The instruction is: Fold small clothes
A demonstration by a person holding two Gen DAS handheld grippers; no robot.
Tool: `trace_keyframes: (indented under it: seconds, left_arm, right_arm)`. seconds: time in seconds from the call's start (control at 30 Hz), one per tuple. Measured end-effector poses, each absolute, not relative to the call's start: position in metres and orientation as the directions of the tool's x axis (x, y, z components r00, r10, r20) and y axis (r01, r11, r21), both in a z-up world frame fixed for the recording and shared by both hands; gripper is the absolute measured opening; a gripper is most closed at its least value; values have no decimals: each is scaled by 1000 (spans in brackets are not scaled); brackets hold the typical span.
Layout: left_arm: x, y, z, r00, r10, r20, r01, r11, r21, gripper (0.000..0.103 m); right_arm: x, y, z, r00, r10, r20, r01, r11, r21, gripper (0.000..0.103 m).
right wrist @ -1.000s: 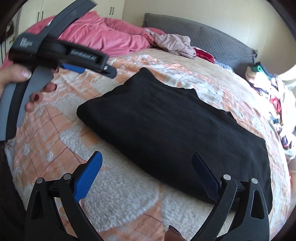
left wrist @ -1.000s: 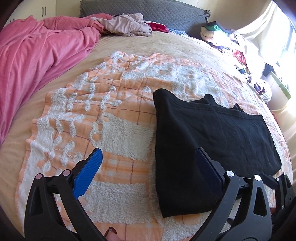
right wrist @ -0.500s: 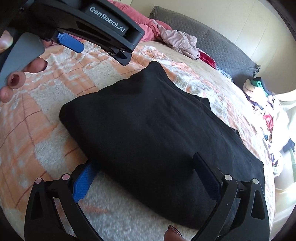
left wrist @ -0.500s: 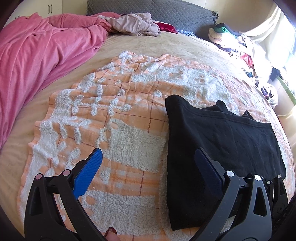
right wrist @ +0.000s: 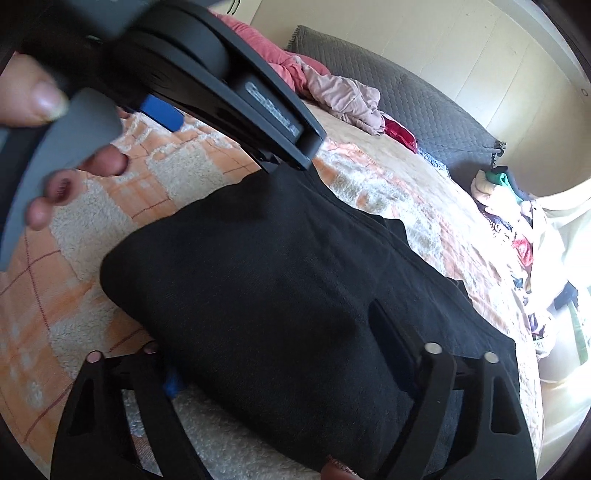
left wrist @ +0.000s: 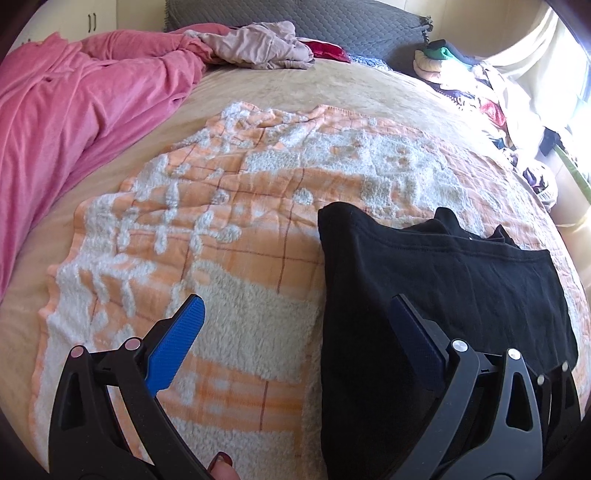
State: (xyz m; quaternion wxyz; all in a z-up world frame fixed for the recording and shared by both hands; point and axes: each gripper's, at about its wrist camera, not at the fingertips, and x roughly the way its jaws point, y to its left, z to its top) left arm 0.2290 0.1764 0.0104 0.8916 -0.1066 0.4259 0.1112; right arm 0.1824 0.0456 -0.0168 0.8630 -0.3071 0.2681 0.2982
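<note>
A folded black garment lies on an orange-and-white fleece blanket on the bed. My left gripper is open and empty, hovering over the garment's left edge; its right finger is above the black cloth, its left finger above the blanket. In the right wrist view the garment fills the middle. My right gripper is open and straddles the garment's near edge: its left finger is slid under the cloth and mostly hidden, its right finger lies on top. The left gripper's body looms at the upper left.
A pink duvet is heaped at the left. A beige garment and red cloth lie by the grey headboard. A pile of mixed clothes sits at the far right bed edge.
My right gripper moved forward onto the garment's near edge, its left finger sliding under the cloth. My left gripper shifted slightly left; the garment sits further right in its view.
</note>
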Motion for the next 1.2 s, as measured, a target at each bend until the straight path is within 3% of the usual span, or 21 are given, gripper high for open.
trace_keyframes:
  seconds: [0.07, 0.1, 0.13, 0.17, 0.3, 0.5, 0.53, 0.6, 0.67, 0.77, 0.83, 1.2]
  left_arm:
    - [236, 177, 7, 607, 83, -791, -282, 952, -116, 93]
    - [239, 178, 4, 600, 60, -797, -276, 952, -136, 93]
    - [242, 179, 2, 594, 39, -803, -270, 950, -153, 93]
    - [244, 179, -1, 588, 6, -809, -261, 948, -183, 93]
    - [250, 177, -9, 579, -124, -806, -236, 920, -311, 93]
    - [259, 155, 0, 599, -265, -756, -178, 876, -449, 93]
    - [259, 151, 2, 605, -288, -742, -172, 863, -475, 88]
    - [262, 142, 8, 611, -340, -715, -149, 837, -526, 68]
    - [264, 130, 15, 616, -379, -690, -123, 820, -560, 41]
    - [266, 102, 33, 626, -362, -691, -82, 850, -520, 24]
    - [270, 82, 45, 625, -364, -690, -59, 860, -507, 20]
    - [302, -12, 69, 585, -337, -738, 19, 915, -403, 18]
  right_arm:
    - [179, 41, -13, 665, 386, -639, -699, 622, -353, 50]
    - [177, 38, -10, 666, 399, -630, -701, 622, -348, 45]
    - [176, 34, -7, 667, 414, -620, -704, 623, -341, 29]
    - [174, 33, -4, 673, 418, -610, -698, 631, -338, 23]
    - [186, 11, 13, 653, 470, -594, -696, 681, -227, 21]
    - [193, -18, 30, 670, 493, -555, -673, 719, -173, 20]
    - [193, -23, 32, 674, 496, -547, -666, 729, -158, 20]
    - [192, -32, 35, 682, 498, -536, -654, 743, -141, 20]
    - [189, -41, 37, 690, 496, -527, -641, 757, -127, 20]
    - [183, -55, 41, 709, 491, -507, -619, 777, -113, 20]
    - [180, -68, 47, 720, 487, -495, -600, 795, -90, 20]
    - [194, -145, 57, 730, 466, -500, -506, 860, 63, 19]
